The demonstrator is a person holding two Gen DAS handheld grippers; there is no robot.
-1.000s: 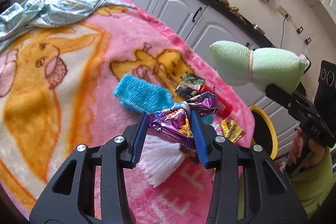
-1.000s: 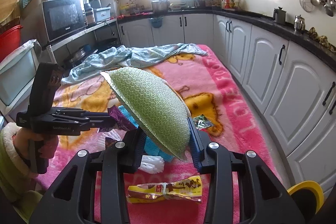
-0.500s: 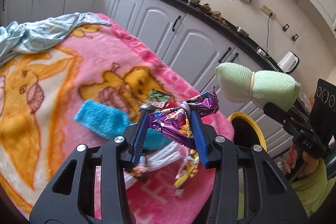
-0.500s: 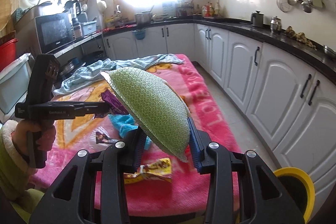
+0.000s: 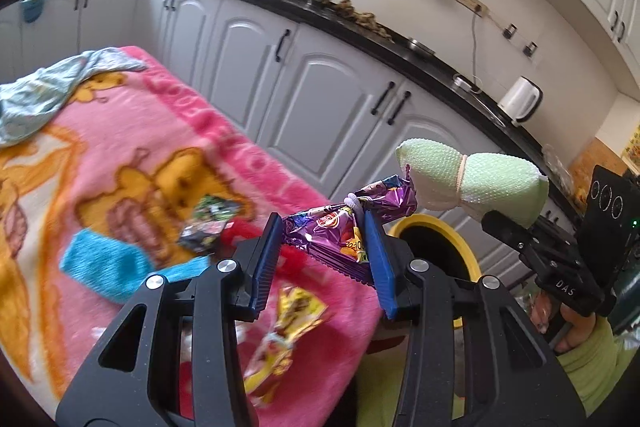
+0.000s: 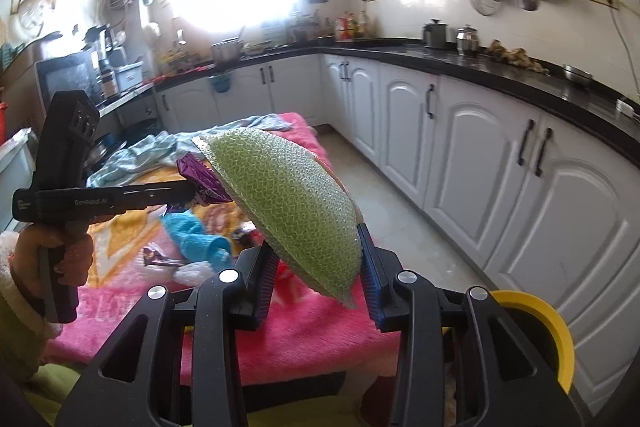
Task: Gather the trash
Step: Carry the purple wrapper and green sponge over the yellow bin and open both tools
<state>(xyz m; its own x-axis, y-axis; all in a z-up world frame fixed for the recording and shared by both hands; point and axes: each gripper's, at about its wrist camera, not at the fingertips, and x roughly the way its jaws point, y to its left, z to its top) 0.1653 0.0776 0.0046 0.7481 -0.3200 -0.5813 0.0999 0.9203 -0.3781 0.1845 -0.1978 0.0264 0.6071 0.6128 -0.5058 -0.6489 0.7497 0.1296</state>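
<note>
Jaws of the left gripper (image 5: 324, 259) clamp a purple wrapper (image 5: 340, 227) (crinkled); right gripper (image 6: 316, 275) clamps green foam netting (image 6: 288, 203).

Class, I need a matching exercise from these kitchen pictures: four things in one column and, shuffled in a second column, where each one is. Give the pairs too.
Things
1. purple wrapper
2. green foam net
3. yellow wrapper
4. kettle

Places
A. on the black counter
B. between the right gripper's fingers
C. lying on the pink blanket
D. between the left gripper's fingers

Pairs: 1-D, 2-B, 3-C, 4-A
</note>
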